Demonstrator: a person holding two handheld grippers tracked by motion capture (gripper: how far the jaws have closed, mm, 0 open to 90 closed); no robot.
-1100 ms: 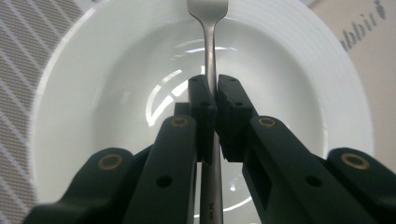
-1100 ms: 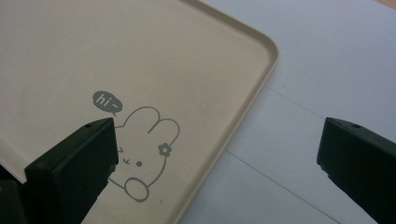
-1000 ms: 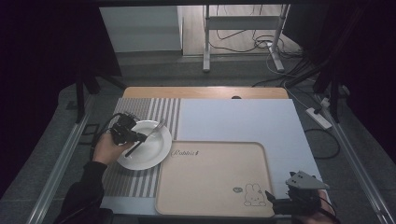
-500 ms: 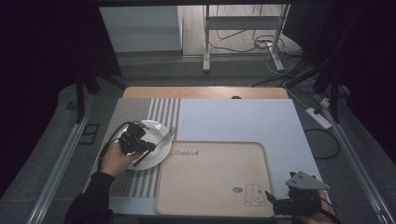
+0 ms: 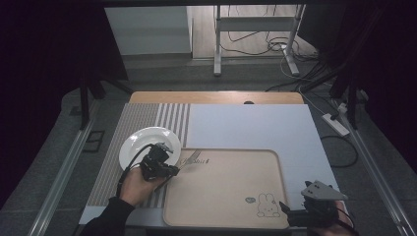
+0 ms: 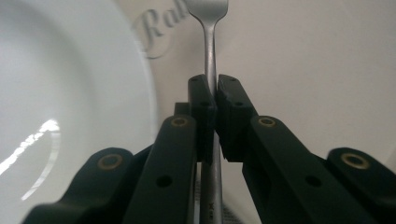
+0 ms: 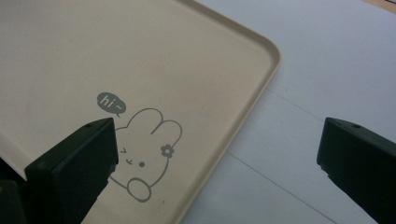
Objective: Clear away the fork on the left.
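Seen from above: left gripper (image 5: 173, 167) over the seam between white plate (image 5: 150, 144) and beige tray (image 5: 275, 196), at about 8 o'clock on the table, jaws pinched tight on the handle of a steel fork (image 5: 191, 158). Fork held level, tines pointing toward 2 o'clock, out over the tray's near-left corner beside the printed lettering. Close up from the left gripper view: fork (image 6: 211, 51) clamped by its handle between the two black pads (image 6: 201, 105), plate rim (image 6: 140, 88) curving off at 9 o'clock, tray surface beyond and to the right. Plate resting on the striped placemat (image 5: 172, 118), touching or just beside the tray's left edge; cannot tell which.

At 5 o'clock on the table, right gripper (image 5: 287, 216) parked just off the tray's near-right corner, jaws spread wide and gripping nothing. From the right gripper view: rabbit drawing (image 7: 142, 151) with its "hi" bubble on the tray (image 7: 268, 51) between the parted jaws, pale tabletop (image 7: 299, 135) to the right.
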